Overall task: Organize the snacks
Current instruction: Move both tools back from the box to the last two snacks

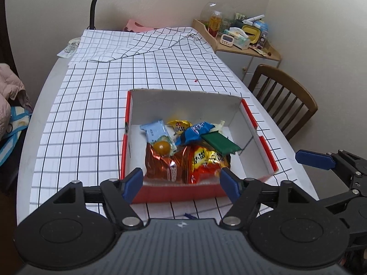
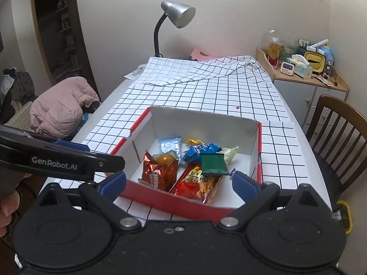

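Shallow cardboard box (image 1: pixel 188 105), white inside with red outer walls, sits on the table just beyond both grippers. Snacks lie piled in its near half: a copper-orange foil bag (image 1: pixel 164 163) with a round amber candy (image 1: pixel 162 147) on top, a red-and-yellow crinkled bag (image 1: pixel 207 161), a flat dark green packet (image 1: pixel 221 143), a blue wrapper (image 1: pixel 197 131), a pale blue sachet (image 1: pixel 156 131), a yellow pouch (image 1: pixel 180 125).

Left gripper (image 1: pixel 181 184): fingers wide apart, nothing between them. Right gripper (image 2: pixel 179 184): fingers wide apart, likewise holding nothing.

Surface: white tablecloth with black grid lines (image 1: pixel 96 105), far end folded over. Silver gooseneck desk lamp (image 2: pixel 177 15) at the far edge. Brown wooden chair (image 1: pixel 284 96) to the right; cluttered corner cabinet (image 2: pixel 307 84) behind it; pink padded jacket (image 2: pixel 62 105) to the left.
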Tool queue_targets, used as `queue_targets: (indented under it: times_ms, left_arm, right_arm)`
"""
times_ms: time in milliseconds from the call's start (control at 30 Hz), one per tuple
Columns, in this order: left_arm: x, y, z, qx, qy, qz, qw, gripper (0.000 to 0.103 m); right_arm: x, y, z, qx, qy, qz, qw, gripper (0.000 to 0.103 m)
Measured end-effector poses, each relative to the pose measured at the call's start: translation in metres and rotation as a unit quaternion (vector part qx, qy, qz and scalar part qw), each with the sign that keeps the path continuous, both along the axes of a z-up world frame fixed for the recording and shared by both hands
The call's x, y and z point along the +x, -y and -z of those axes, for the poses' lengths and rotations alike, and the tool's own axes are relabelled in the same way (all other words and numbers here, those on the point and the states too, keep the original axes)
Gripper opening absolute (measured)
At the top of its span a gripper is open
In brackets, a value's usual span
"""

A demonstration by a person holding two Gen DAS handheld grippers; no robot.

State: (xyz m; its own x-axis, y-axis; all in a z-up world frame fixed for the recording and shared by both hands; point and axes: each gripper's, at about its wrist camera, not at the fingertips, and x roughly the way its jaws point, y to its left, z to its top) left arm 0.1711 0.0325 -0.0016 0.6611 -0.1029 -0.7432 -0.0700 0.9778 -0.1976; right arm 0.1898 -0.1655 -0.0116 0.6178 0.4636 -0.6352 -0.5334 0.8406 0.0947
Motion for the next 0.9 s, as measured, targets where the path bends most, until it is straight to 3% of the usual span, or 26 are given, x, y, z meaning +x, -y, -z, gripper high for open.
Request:
queue_targets:
  times_ms: [300, 433, 567, 733, 900]
  left_arm:
    - [-0.035, -0.009, 0.014, -0.013, -0.006, 0.000, 0.9999, 0.082]
    - [-0.046, -0.012, 0.026, -0.029, -0.016, 0.000, 0.9994, 0.090]
    - [-0.054, -0.013, 0.047, -0.030, -0.036, -0.005, 0.9989, 0.091]
    - [-0.061, -0.009, 0.080, -0.003, -0.071, -0.016, 0.9973, 0.091]
    - [-0.063, -0.004, 0.112, -0.010, -0.117, -0.018, 0.9929, 0.091]
  right_arm:
    - [-0.026, 0.007, 0.011, 0.007, -0.005, -0.008, 1.000, 0.100]
    - [-0.035, 0.007, 0.023, 0.003, -0.012, -0.011, 1.000, 0.100]
    - [-0.039, 0.008, 0.040, 0.000, -0.033, -0.006, 0.999, 0.100]
    - [-0.036, 0.009, 0.067, -0.012, -0.065, 0.017, 0.998, 0.100]
    - [-0.032, 0.009, 0.093, -0.025, -0.100, 0.037, 0.994, 0.099]
